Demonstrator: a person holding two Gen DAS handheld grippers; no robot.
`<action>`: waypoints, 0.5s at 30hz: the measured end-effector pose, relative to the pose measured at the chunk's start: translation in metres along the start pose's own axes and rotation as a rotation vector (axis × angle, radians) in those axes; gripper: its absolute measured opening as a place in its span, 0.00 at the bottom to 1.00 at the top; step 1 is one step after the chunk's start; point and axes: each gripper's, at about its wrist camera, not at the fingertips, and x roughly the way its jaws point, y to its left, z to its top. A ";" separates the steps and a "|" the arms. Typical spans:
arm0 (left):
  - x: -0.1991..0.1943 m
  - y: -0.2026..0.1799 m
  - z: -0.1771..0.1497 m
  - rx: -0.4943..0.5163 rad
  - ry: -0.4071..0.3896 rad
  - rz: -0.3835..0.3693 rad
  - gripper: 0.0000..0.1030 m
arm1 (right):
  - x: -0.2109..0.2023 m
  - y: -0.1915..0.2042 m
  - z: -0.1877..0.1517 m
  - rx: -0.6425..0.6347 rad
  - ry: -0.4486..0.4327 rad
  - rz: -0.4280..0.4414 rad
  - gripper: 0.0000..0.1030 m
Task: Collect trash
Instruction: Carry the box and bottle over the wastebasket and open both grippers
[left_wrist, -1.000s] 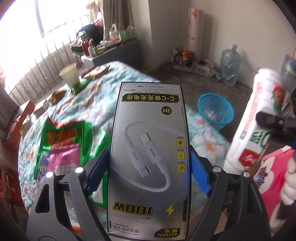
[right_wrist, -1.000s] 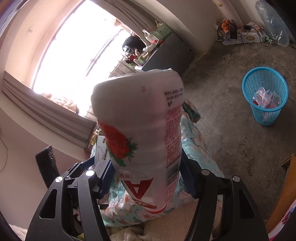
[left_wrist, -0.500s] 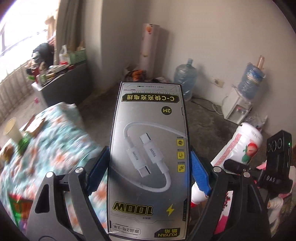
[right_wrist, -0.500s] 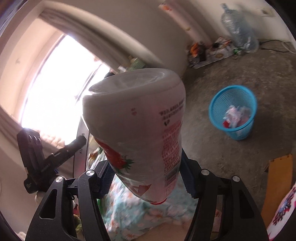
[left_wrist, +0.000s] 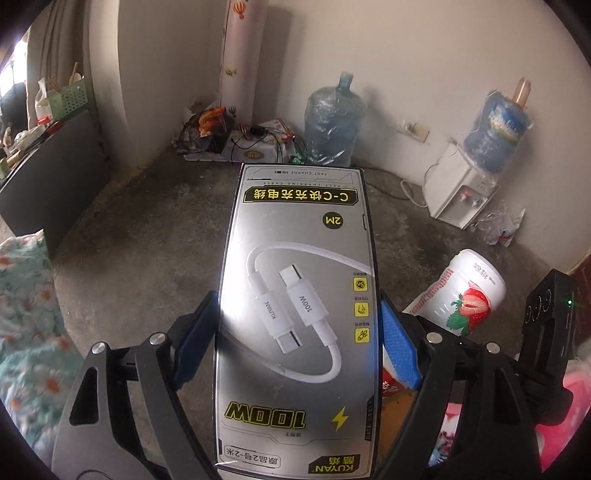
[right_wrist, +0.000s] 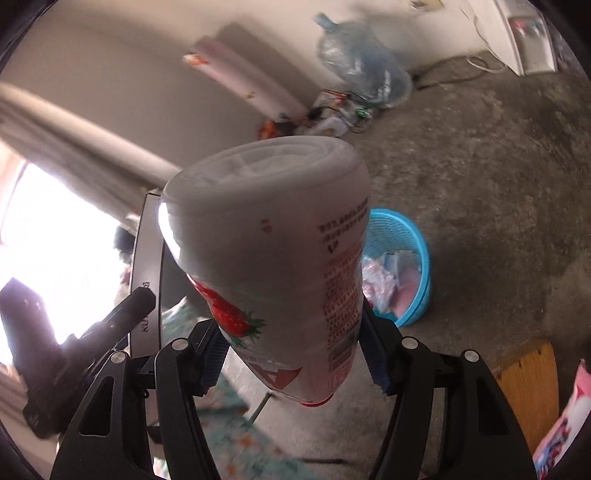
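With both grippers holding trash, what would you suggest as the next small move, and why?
Probably carry the right gripper on over the blue basket: it grips the strawberry bottle, and the basket shows just beyond it, already holding wrappers.

Bare grey concrete floor (left_wrist: 155, 229), stained and uneven. Off-white plaster walls (left_wrist: 406, 55). Patterned roll (left_wrist: 242, 55) upright in corner. Large water jug (left_wrist: 334, 122) on floor against wall; white water dispenser (left_wrist: 461, 184) with inverted bottle farther right, wall socket (left_wrist: 413, 127) between them. Dark cabinet (left_wrist: 48, 177) at left. Bright window (right_wrist: 55, 236), blown out; curtain (right_wrist: 74, 147) beside it.
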 end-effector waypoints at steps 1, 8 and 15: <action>0.011 0.000 0.004 0.007 0.001 0.019 0.76 | 0.009 -0.005 0.004 0.003 -0.003 -0.011 0.60; 0.101 0.007 0.022 -0.044 0.046 0.097 0.84 | 0.106 -0.052 0.016 0.049 0.076 -0.028 0.74; 0.126 0.020 0.007 -0.104 0.097 0.120 0.84 | 0.128 -0.095 -0.016 0.126 0.144 -0.044 0.74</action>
